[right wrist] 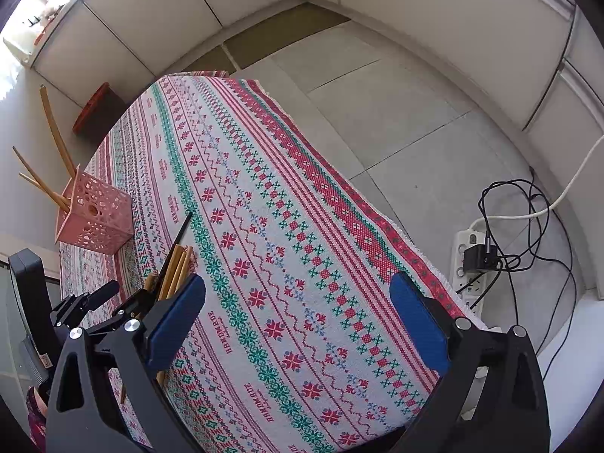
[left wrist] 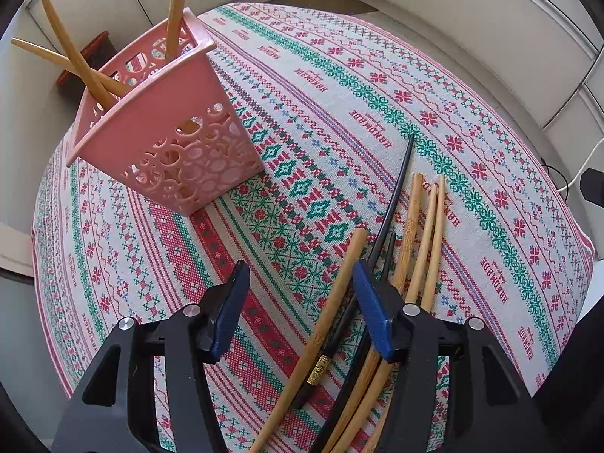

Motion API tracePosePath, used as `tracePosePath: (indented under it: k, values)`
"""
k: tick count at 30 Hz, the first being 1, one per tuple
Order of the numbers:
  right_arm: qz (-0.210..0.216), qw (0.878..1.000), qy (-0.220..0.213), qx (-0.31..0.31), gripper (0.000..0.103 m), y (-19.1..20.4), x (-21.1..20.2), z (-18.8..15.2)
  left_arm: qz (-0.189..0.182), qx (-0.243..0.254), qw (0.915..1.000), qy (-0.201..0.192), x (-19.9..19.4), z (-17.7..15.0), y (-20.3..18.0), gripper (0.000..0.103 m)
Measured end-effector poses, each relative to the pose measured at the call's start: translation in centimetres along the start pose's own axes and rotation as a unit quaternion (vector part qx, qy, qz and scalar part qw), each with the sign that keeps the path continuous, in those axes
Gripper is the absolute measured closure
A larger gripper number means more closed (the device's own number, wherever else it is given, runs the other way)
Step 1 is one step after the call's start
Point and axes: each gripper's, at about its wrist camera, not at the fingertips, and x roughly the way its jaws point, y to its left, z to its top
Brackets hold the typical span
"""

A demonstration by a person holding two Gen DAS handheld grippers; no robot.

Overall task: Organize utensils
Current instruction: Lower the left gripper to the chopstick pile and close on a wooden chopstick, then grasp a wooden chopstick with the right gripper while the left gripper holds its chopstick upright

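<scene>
My main worry is the pile itself: the loose chopsticks [left wrist: 411, 264] lie tight together on the desk [left wrist: 490, 173], wooden ones and black ones [left wrist: 396, 196] overlapping, so if I close the left gripper [left wrist: 300, 304] here I could pinch two at once, or nudge one so it rolls against the rest. The nearest wooden chopstick [left wrist: 332, 302] runs slantwise between the left jaws, close to the right-hand pad, and it looks as if it lies on the cloth, so a closing pad could push it sideways instead of trapping it. A thin stick caught off-centre would likely swing on the way to the pink basket [left wrist: 166, 139] and miss its opening.

The left gripper is partly open and grips nothing; that one stick lies in the gap, the others are under and just beyond the right-hand finger. The basket stands well apart, up and to the left in the left wrist view, with three wooden chopsticks [left wrist: 64, 49] already leaning in it.

The right gripper [right wrist: 298, 321] is wide open and empty over bare patterned cloth, with the pile off to its left
</scene>
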Motion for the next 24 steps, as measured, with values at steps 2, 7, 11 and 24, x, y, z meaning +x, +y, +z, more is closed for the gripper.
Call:
tracePosePath:
  k: [2,7,11,24]
  values:
    - [-0.001,1.000,0.002,0.000,0.008,0.1,0.1,0.0,-0.003,0.004,1.0000,0.000,0.3,0.4,0.1,0.051]
    - [-0.005,1.000,0.001,-0.006,0.008,0.3,0.1,-0.1,0.010,0.038,0.9991,0.016,1.1,0.8,-1.2,0.049]
    - [-0.009,1.000,0.000,-0.010,0.008,0.4,0.3,-0.1,-0.033,0.019,0.9988,0.030,1.4,1.7,-0.4,0.066]
    - [-0.027,0.997,0.066,0.011,0.029,5.8,4.4,0.5,-0.045,-0.011,0.9961,-0.075,-6.7,-0.9,3.9,0.097]
